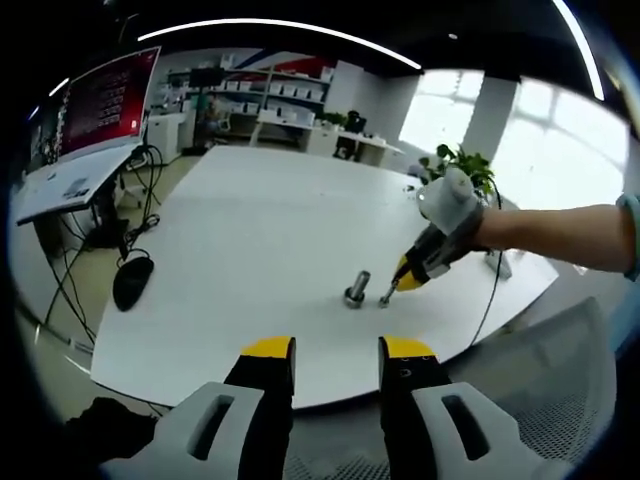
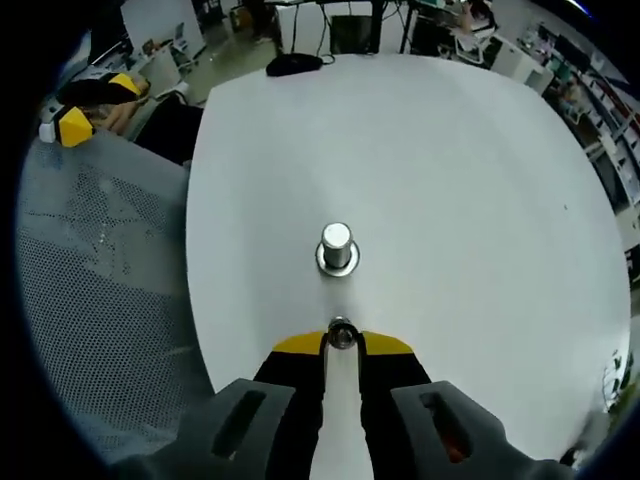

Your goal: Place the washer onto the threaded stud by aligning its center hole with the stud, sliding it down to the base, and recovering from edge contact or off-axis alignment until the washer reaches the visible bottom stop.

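A short metal threaded stud stands upright on its round base on the white table. My right gripper is shut on a small metal washer, held just short of the stud on the near side. In the left gripper view the same stud stands near the table's front edge, and the right gripper reaches in from the right with its tip down beside the stud. My left gripper hangs open over the table's near edge, with nothing between its jaws.
A grey mesh chair sits beside the table. A black mouse and cables lie at the table's left. A potted plant stands at the far right, and a desk with a monitor at the left.
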### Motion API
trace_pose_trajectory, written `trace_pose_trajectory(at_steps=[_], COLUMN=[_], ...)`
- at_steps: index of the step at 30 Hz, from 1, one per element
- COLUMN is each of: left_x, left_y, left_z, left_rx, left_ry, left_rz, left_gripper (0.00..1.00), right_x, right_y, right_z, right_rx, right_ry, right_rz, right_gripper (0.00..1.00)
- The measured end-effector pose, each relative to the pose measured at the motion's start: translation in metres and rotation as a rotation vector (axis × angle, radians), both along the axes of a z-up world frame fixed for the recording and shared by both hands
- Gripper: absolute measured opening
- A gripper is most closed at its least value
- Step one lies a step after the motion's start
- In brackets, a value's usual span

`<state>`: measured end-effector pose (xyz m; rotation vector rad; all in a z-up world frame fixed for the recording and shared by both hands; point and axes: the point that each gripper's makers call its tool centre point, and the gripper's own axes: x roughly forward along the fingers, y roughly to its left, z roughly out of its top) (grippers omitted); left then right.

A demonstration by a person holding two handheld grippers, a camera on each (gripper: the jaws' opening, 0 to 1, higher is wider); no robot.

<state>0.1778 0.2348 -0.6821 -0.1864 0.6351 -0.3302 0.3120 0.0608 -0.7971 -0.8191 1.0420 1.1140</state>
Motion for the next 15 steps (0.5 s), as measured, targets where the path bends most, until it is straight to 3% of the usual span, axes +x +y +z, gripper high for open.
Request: trace_pose_trajectory(at_steps=[7, 12, 15], left_x=[0.000, -0.001, -0.001], left_y=[0.000, 0.000, 0.000], left_z=[-0.001, -0.003, -0.003], left_rx=[-0.001, -0.001, 0.000], left_ry=[0.006, 0.018, 0.019], left_rz=[0.003, 0.000, -0.001], left_gripper=[0.31, 0.31, 0.31], right_x=[0.002, 0.002, -0.001], right_y=[0.003, 0.003, 0.007], right_z=[-0.025, -0.033, -0.033], right_rx=[-0.021, -0.029, -0.001], right_ry=[0.040, 0.052, 0.041], right_rz=[-0.004, -0.014, 0.067], right_gripper=[0.13, 0.13, 0.19])
